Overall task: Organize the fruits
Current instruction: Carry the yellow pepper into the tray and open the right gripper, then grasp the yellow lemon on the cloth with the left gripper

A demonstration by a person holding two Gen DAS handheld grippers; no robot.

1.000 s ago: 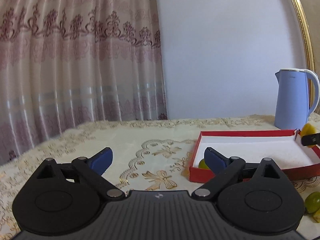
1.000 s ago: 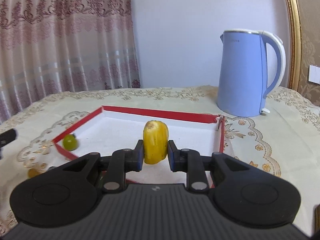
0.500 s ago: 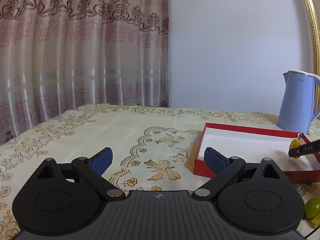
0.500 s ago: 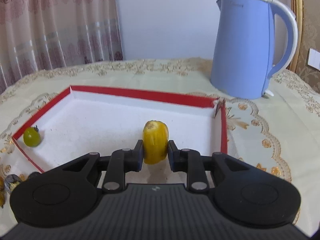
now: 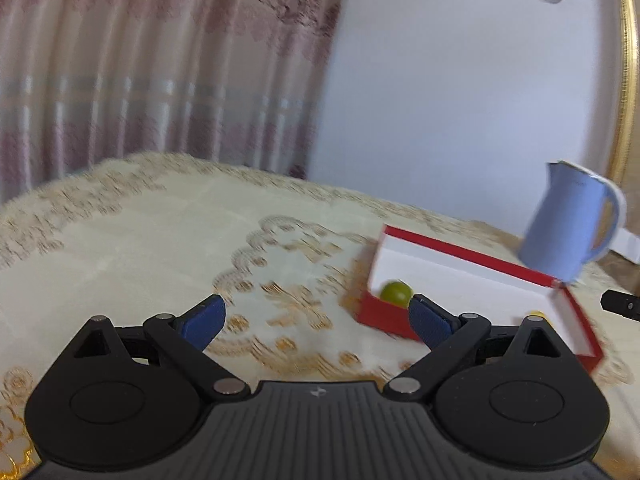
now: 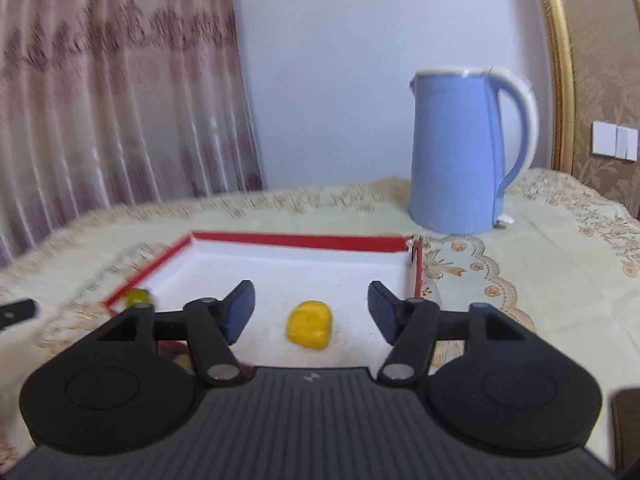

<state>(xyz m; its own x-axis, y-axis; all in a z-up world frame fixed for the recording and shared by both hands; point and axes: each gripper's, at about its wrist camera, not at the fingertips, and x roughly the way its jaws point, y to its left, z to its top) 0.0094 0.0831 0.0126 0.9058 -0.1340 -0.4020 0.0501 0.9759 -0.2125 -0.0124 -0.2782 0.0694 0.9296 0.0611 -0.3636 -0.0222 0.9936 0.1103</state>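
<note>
A red-walled box with a white floor (image 6: 296,241) (image 5: 472,254) lies on the patterned tablecloth. A yellow fruit piece (image 6: 309,324) rests on the box floor, free of my right gripper (image 6: 311,311), whose jaws are opening on either side of it without touching. A small green fruit (image 5: 396,293) (image 6: 138,297) sits in the box's near-left corner. My left gripper (image 5: 318,322) hangs open over the cloth left of the box, with nothing between its blue pads. In the left wrist view a sliver of the yellow fruit piece (image 5: 536,314) shows past my right finger.
A blue electric kettle (image 6: 464,152) (image 5: 568,224) stands behind the box's far right corner. A curtain and a wall close off the back. The tip of the other gripper (image 5: 622,303) shows at the left wrist view's right edge. Small fruits lie blurred under my right gripper's left finger.
My right gripper opened and let the yellow fruit piece drop onto the box floor, then drew back. My left gripper rolled and shifted, so the box and green fruit now show more fully.
</note>
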